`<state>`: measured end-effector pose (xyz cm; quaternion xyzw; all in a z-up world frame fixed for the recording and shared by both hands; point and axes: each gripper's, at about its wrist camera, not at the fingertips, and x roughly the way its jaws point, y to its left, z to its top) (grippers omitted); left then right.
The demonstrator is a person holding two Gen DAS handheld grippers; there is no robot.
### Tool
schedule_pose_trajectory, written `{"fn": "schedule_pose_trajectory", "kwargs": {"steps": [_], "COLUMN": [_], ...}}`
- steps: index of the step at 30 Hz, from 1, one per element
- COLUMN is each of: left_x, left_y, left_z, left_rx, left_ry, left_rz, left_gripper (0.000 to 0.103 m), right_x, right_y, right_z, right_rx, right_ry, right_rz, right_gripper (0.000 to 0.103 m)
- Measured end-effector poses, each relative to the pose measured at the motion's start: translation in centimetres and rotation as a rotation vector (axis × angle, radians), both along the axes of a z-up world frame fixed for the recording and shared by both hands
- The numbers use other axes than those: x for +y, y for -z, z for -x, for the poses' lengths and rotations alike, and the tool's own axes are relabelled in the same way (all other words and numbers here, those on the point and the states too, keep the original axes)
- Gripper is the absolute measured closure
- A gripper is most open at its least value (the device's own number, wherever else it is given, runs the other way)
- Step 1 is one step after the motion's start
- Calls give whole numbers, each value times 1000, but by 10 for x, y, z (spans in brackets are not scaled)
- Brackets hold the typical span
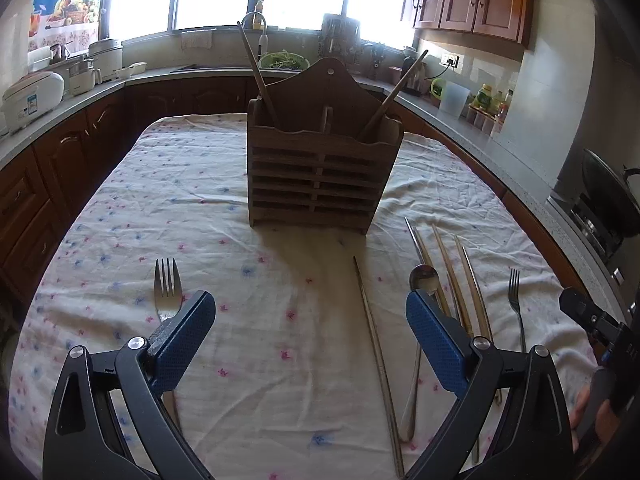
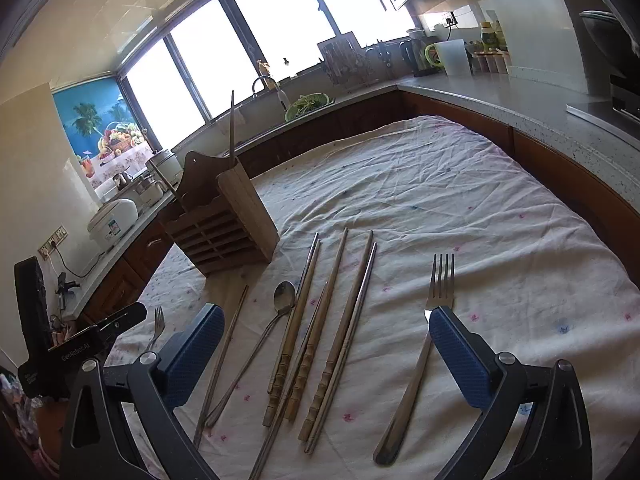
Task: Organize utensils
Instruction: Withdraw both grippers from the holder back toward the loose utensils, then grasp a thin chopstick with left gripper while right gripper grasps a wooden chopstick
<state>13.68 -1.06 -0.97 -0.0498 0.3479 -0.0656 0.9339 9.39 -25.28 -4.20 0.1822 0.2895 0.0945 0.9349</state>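
Observation:
A wooden utensil holder stands mid-table with a stick-like utensil in each of its end compartments; it also shows in the right wrist view. My left gripper is open and empty above the cloth, a fork beside its left finger, a single chopstick and a spoon toward its right finger. My right gripper is open and empty above several chopsticks and the spoon. A second fork lies by its right finger.
The table wears a floral white cloth. Kitchen counters with a rice cooker, sink and bottles ring it. A stove with a pan is at the right. The other gripper shows at the right edge.

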Motion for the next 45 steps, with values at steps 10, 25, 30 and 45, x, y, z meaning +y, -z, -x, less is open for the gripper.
{"fn": "schedule_pose_trajectory", "kwargs": {"steps": [10,25,30,45], "left_x": [-11,-32,-43,-63], "left_y": [17,30,35,60], "left_z": [-18,-68,-81,-105], "left_rx": [67,183,216,269], "left_ry": [26,156,191,219], "left_rz": [-38,9,-12,-95], "left_gripper": [5,42,48,73], "right_x": [2,4,5,19], "right_y": [3,11,20,49], "right_z": [-16,-93,-128,-176], "right_rx": [27,137,182,283], "right_ry": [-2,-24,-28,-40], "right_rz": [33,75,91,216], "right_gripper": [3,58,67,90]}}
